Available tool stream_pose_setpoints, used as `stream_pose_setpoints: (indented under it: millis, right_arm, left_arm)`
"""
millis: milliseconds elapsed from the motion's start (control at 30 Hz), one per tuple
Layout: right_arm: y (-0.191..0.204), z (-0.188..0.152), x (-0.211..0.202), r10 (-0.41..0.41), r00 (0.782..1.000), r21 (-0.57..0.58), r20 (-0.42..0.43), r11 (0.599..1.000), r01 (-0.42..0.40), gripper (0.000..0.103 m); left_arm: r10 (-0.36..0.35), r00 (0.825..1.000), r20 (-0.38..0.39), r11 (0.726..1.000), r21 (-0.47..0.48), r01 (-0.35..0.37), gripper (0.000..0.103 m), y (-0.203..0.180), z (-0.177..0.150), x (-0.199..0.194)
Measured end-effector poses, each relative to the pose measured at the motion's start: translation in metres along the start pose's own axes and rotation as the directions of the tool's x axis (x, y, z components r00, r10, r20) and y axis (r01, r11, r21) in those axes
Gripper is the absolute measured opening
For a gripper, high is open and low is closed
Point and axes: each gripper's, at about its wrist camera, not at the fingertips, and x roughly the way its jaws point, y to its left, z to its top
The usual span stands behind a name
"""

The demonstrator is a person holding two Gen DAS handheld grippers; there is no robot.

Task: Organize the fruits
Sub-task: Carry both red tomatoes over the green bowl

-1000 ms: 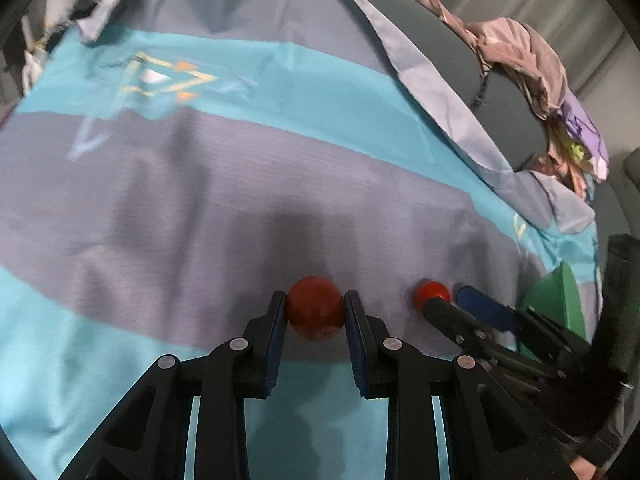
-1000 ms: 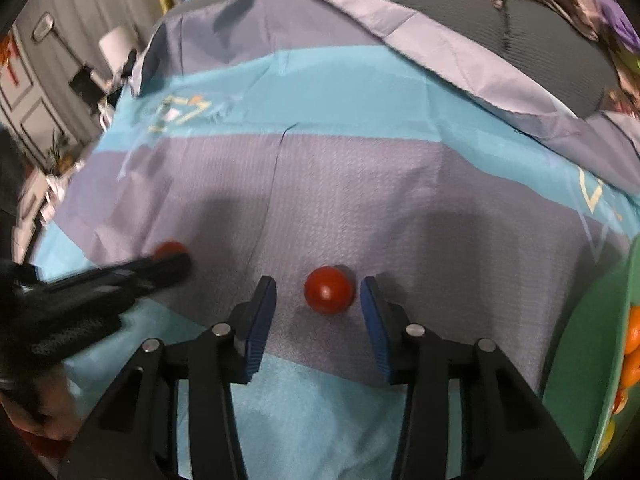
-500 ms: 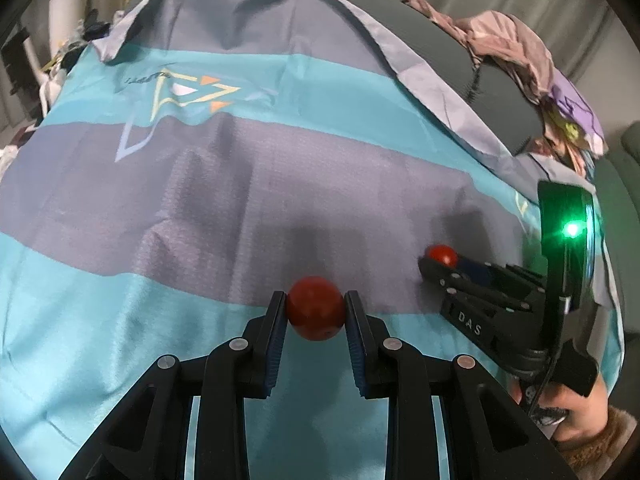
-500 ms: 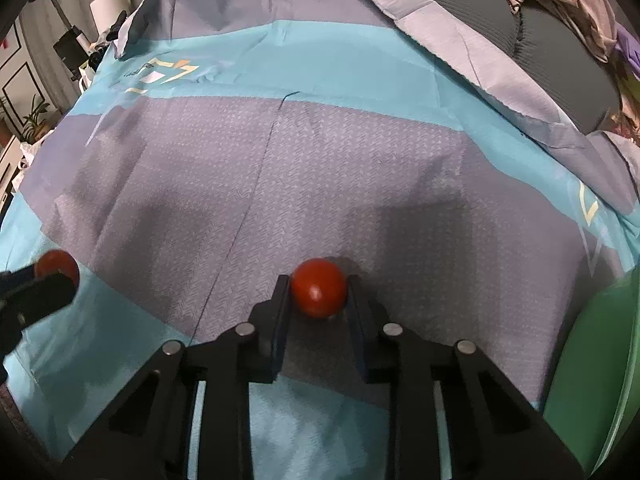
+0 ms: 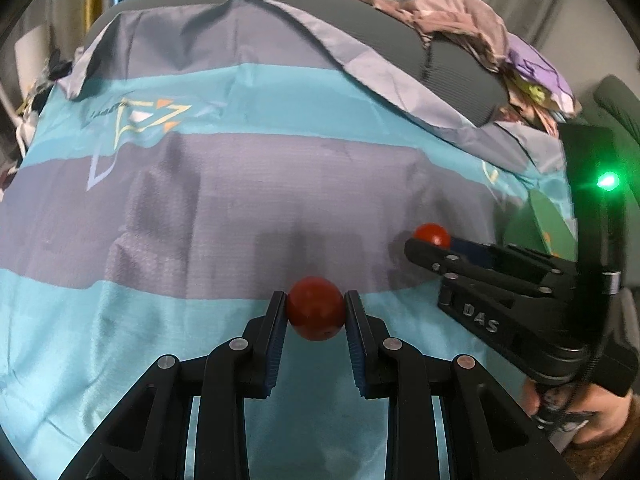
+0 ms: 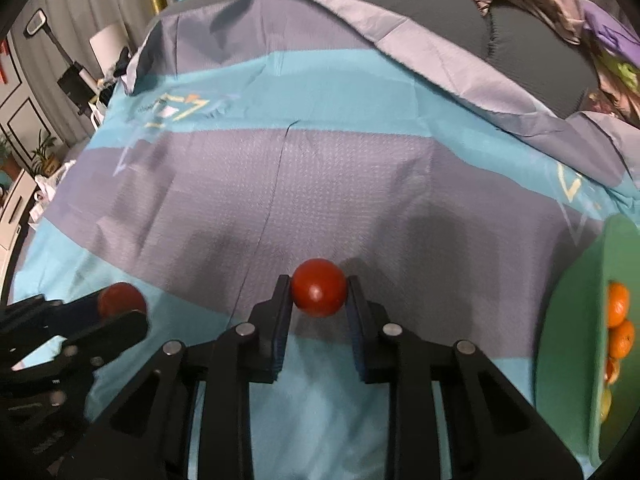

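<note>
My left gripper [image 5: 315,308] is shut on a red tomato [image 5: 315,308] and holds it above the striped cloth. My right gripper [image 6: 319,290] is shut on a second red tomato [image 6: 319,288], also lifted off the cloth. The right gripper [image 5: 430,240] with its tomato [image 5: 431,234] shows at the right of the left wrist view. The left gripper [image 6: 124,306] with its tomato [image 6: 120,298] shows at the lower left of the right wrist view. A green bowl [image 6: 572,320] at the right edge holds oranges [image 6: 618,308] and other small fruit.
A teal and grey striped cloth [image 6: 320,168] covers the surface. A dark grey cushion [image 5: 452,60] with a heap of pink and purple clothes [image 5: 460,20] lies at the back right. The green bowl's rim [image 5: 540,216] shows at the right of the left wrist view.
My right gripper closed on its tomato and lifted it off the cloth. Both grippers have risen and pulled back with their tomatoes.
</note>
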Motion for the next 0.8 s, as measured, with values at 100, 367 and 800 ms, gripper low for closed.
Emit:
stream_pose_setpoints:
  millis: [100, 367, 800]
  right_arm:
    - [-0.005, -0.003, -0.013, -0.008, 1.000, 0.020, 0.014, 1.000, 0.007, 0.027]
    - [-0.022, -0.021, -0.046, -0.010, 0.998, 0.093, 0.060, 0.996, 0.005, 0.027]
    - [-0.061, -0.023, -0.087, -0.061, 0.986, 0.181, 0.158, 0.983, 0.032, 0.027]
  left_arm:
    - [-0.007, 1.000, 0.002, 1.000, 0.021, 0.007, 0.027, -0.007, -0.002, -0.002]
    - [-0.040, 0.999, -0.015, 0.996, 0.073, 0.041, 0.027, -0.031, -0.004, -0.003]
    - [-0.075, 0.997, 0.011, 0.986, 0.150, 0.072, 0.028, -0.087, 0.010, -0.006]
